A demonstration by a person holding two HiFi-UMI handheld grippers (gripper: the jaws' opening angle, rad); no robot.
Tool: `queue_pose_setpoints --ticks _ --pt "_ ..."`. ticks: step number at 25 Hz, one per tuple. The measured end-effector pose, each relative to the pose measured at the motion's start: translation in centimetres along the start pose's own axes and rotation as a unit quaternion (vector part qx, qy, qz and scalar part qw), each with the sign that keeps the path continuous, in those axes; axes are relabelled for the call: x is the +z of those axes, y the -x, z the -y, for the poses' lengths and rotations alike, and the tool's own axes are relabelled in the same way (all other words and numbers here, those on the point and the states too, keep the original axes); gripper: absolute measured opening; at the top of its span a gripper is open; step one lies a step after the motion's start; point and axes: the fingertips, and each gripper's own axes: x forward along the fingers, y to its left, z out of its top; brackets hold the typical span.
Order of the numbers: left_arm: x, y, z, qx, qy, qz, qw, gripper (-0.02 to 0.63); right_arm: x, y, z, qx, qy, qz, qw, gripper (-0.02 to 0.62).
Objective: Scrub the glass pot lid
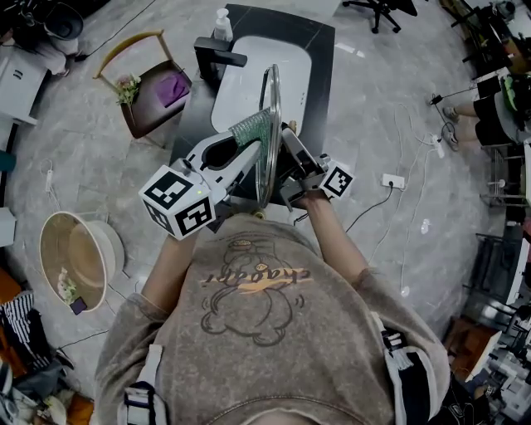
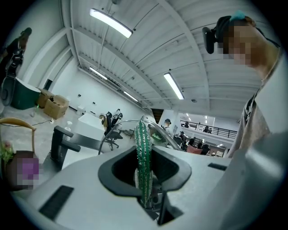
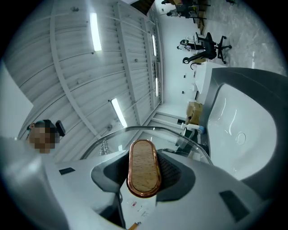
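Observation:
The glass pot lid (image 1: 270,124) stands upright and edge-on above the sink, between my two grippers. My right gripper (image 1: 287,158) is shut on the lid's oval wooden handle (image 3: 144,168), and the metal rim (image 3: 135,130) arcs behind it. On the lid's other side, my left gripper (image 1: 249,139) is shut on a green scrubbing cloth (image 1: 252,127). The cloth lies against the glass. In the left gripper view the green scrubbing cloth (image 2: 144,157) stands on edge between the jaws, and the lid's rim (image 2: 158,130) curves just beyond it.
A white sink (image 1: 245,83) in a dark counter lies beneath the lid, with a black faucet (image 1: 217,56) and a soap bottle (image 1: 222,25). A handled basket (image 1: 153,91) stands to the left and a round basin (image 1: 79,253) on the floor. Cables run across the floor on the right.

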Motion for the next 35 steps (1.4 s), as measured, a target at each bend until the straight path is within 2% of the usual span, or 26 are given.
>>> queue_pose_setpoints --ticks 7,16,20,28,35 --pt "0.7 -0.8 -2.8 0.030 -0.006 0.009 0.9995 0.086 -1.2 -0.8 -1.7 0.023 0.000 -0.031 0.999 0.182" --pt "-0.2 -2.9 -7.1 0.059 -0.024 -0.005 0.9980 0.086 -1.6 -1.2 -2.7 0.036 0.000 -0.045 0.998 0.181" --pt "-1.5 -4.0 -9.0 0.059 -0.019 -0.012 0.9980 0.086 -1.7 -1.1 -2.8 0.033 0.001 -0.041 0.999 0.181" --pt "-5.6 -6.3 -12.0 0.079 -0.010 -0.058 0.9952 0.086 -1.2 -0.5 -2.7 0.030 0.002 -0.026 0.999 0.181" --pt "-8.9 -7.4 -12.1 0.079 0.001 -0.095 0.9923 0.086 -0.5 0.3 -2.1 0.018 0.001 -0.007 1.000 0.181"
